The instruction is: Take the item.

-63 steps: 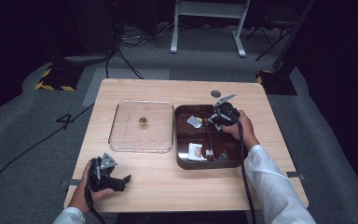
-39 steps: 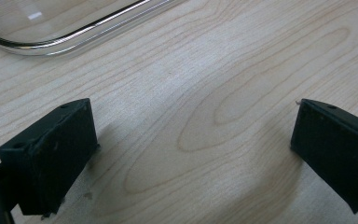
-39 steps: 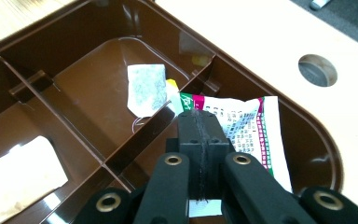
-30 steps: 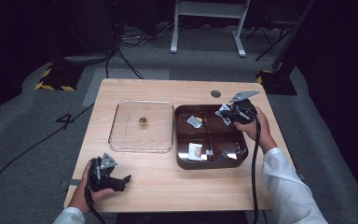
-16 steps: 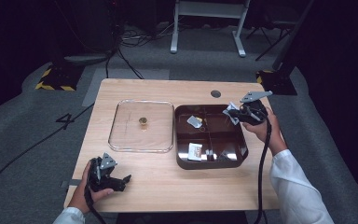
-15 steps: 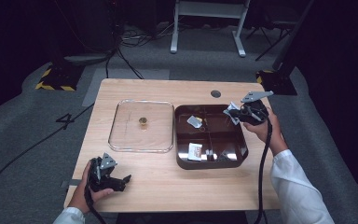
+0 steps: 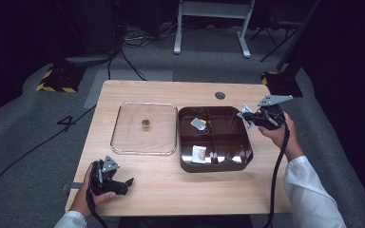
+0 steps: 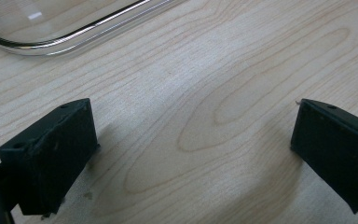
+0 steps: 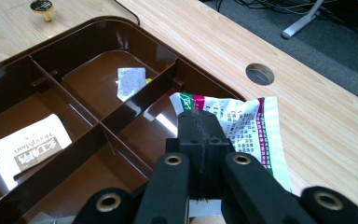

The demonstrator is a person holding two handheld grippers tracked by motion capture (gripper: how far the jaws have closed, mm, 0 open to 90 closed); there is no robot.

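Fingers of right gripper [image 9: 200, 140] pinching flat white printed sachet [image 9: 242, 128], lifting it past right rim of brown divided plastic tray [image 9: 98, 126], presumably for relocating; left gripper [image 8: 191, 154] idling spread on wooden counter [image 8: 205, 93], lower left.

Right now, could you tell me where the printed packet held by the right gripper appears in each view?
High view: the printed packet is a small pale bit at the right gripper, over the brown tray's right rim.
Right gripper view: centre, pinched between the shut jaws, green and red edged.
Left gripper view: table wood and a glass rim instead.
Shared landmark: the table's round hole.
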